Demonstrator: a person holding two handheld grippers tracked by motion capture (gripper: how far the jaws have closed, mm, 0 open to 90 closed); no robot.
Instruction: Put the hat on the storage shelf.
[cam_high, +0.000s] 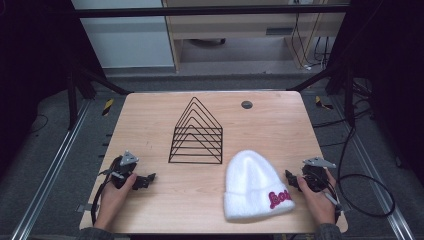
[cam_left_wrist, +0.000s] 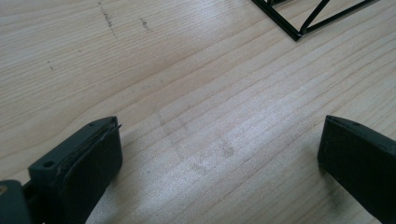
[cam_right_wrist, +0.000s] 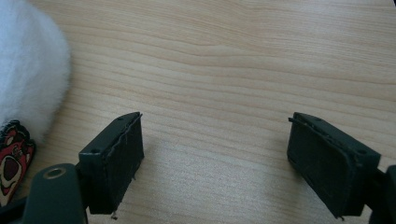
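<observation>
Two grippers were sitting low at the near edge of the wooden table (cam_high: 150, 112), one in each hand, and neither had anything in it. Using the white beanie (cam_high: 255, 182) as the reference point: it lay flat on the table near the front edge, cuff toward the person, with red lettering (cam_high: 280, 199) on the cuff.

The right gripper (cam_high: 291, 179) was just beside the beanie on its right, held in the person's right hand (cam_high: 320, 200), jaws pointing toward the hat. In the right gripper view its jaws stood wide apart with only bare wood between them, so released, nothing gripped. The fuzzy white edge of the beanie (cam_right_wrist: 28, 65) sat off to the left of the jaws in that view, not touching either one, and a bit of the red patch (cam_right_wrist: 14, 158) peeked in at the corner.

The left gripper (cam_high: 147, 179) was well to the left of the beanie, held in the left hand (cam_high: 112, 197), pointing toward the hat. In the left gripper view its jaws were spread wide too, over bare tabletop, holding nothing.

Behind the beanie and a little to its left stood a black wire rack (cam_high: 196, 132), shaped like a peaked house, upright and apart from the hat. A corner of that rack (cam_left_wrist: 303, 18) showed at the top of the left gripper view. Farther back beyond the beanie was a small dark round grommet (cam_high: 246, 104) in the tabletop.
</observation>
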